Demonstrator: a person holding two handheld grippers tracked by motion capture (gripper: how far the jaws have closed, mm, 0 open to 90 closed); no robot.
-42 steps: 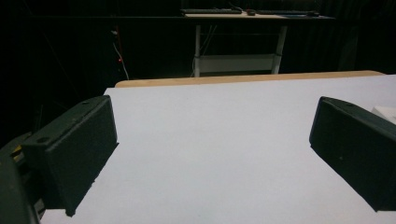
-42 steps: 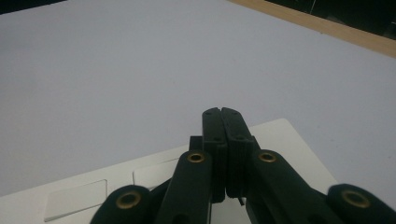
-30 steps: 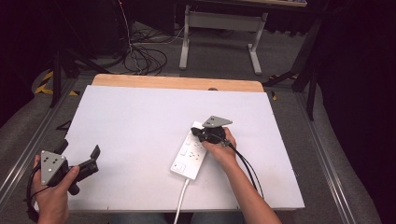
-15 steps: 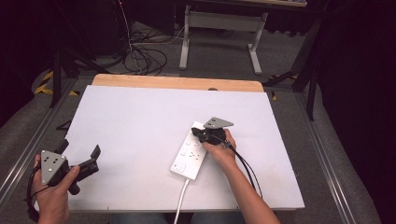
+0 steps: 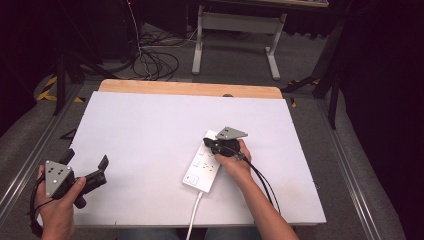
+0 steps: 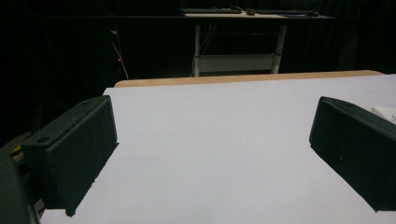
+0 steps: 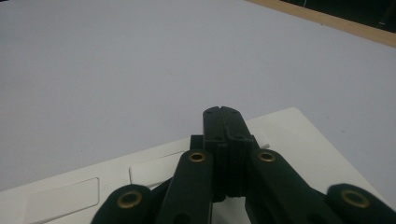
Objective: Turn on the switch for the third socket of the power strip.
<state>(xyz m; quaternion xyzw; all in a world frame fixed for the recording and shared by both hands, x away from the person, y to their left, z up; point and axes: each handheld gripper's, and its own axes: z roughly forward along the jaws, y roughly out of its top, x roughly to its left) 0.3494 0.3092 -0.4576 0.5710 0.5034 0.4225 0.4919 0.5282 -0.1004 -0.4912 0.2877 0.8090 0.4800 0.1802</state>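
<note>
A white power strip lies on the white table, right of centre, its cord running off the near edge. My right gripper rests over the strip's far end, jaws pressed together with nothing visible between them; in the right gripper view the shut jaws sit just above the strip. My left gripper is held at the table's near left corner, jaws wide apart and empty. The left gripper view shows its two pads far apart over bare table, with a corner of the strip at the right.
A wooden strip edges the table's far side. Beyond it stand a metal desk frame and loose cables on the floor. Metal rails run along both table sides.
</note>
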